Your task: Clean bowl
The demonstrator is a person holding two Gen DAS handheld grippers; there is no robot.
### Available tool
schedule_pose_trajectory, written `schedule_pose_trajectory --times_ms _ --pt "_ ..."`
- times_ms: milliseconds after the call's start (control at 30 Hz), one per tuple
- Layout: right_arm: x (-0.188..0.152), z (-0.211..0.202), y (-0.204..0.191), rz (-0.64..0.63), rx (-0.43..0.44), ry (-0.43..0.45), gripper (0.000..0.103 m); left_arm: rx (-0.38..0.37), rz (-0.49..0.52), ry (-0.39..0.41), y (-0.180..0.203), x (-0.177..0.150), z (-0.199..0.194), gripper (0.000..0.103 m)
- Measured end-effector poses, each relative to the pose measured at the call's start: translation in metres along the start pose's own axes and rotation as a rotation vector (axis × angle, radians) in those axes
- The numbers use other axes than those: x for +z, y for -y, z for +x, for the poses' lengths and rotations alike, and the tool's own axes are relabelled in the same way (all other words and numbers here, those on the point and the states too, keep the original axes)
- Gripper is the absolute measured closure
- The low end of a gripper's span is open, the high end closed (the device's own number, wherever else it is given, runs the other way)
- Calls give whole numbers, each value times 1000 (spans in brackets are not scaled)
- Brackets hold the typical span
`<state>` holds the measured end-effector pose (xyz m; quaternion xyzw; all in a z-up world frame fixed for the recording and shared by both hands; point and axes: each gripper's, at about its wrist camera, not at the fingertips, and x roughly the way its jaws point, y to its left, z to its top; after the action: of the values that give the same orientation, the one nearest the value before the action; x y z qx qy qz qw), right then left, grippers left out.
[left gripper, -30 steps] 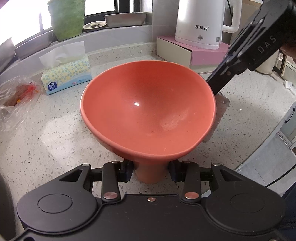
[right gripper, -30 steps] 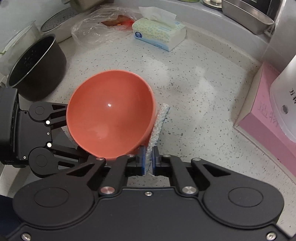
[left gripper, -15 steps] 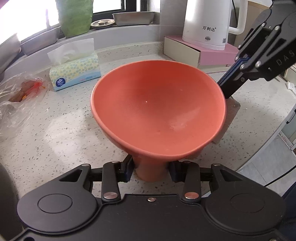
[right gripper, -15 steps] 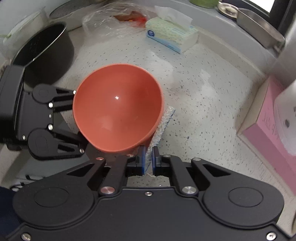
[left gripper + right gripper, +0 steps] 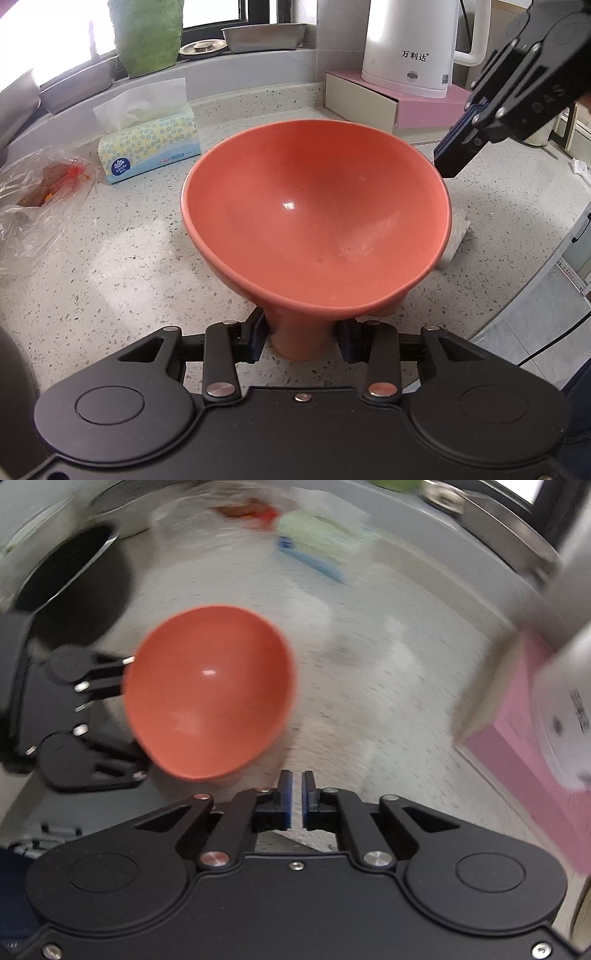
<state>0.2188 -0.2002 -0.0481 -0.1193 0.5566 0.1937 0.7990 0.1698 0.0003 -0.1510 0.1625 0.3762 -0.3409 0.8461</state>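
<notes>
The orange bowl [image 5: 317, 221] fills the middle of the left wrist view, tilted so that its opening faces up and away from the camera, and the left gripper [image 5: 301, 341] has its foot clamped between the two blue pads at the bottom centre of the frame. At the right edge of that view the right gripper [image 5: 456, 155] hangs above the bowl's far rim with nothing in it. In its own, motion-blurred view the right gripper [image 5: 296, 797] shows a narrow gap between the blue pads [image 5: 285, 799], with only speckled tabletop [image 5: 388, 709] behind; its jaws have just been opening and nothing lies between them now. A pale scrap of sponge [image 5: 456, 236] lies on the tabletop just behind the bowl's right rim, mostly hidden by it. Judged from this, the wiping step looks finished or paused, since the cleaning tool is set down. The bowl's inside shows a faint pale smear and a few specks low on the right (residue or only reflection, it cannot be told), so the cleaning may not be complete. What seems left is either another pass with the sponge or setting the bowl down upright on the tabletop.
</notes>
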Motion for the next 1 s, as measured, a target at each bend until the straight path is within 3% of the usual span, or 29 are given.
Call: schedule_pose_trajectory --times_ms 100,133,467,700,767,800,1000 --pt "-12 7 13 39 -10 -2 19 1 -1 0 0 0 0 65" --pt "-17 9 16 46 -7 3 17 1 -1 -1 0 0 0 65" --pt "-21 47 16 180 -2 -34 16 -4 -2 -7 -2 1 0 65" --pt "-21 69 0 160 -37 -105 16 1 1 -8 -1 1 1 65" --pt "-23 70 -1 148 -43 -90 20 2 2 -8 -1 0 1 65" --pt "-24 69 -2 140 -46 -80 29 3 1 -7 -1 0 1 65" --pt "-25 60 11 163 -47 -72 30 1 6 -8 -1 0 1 65"
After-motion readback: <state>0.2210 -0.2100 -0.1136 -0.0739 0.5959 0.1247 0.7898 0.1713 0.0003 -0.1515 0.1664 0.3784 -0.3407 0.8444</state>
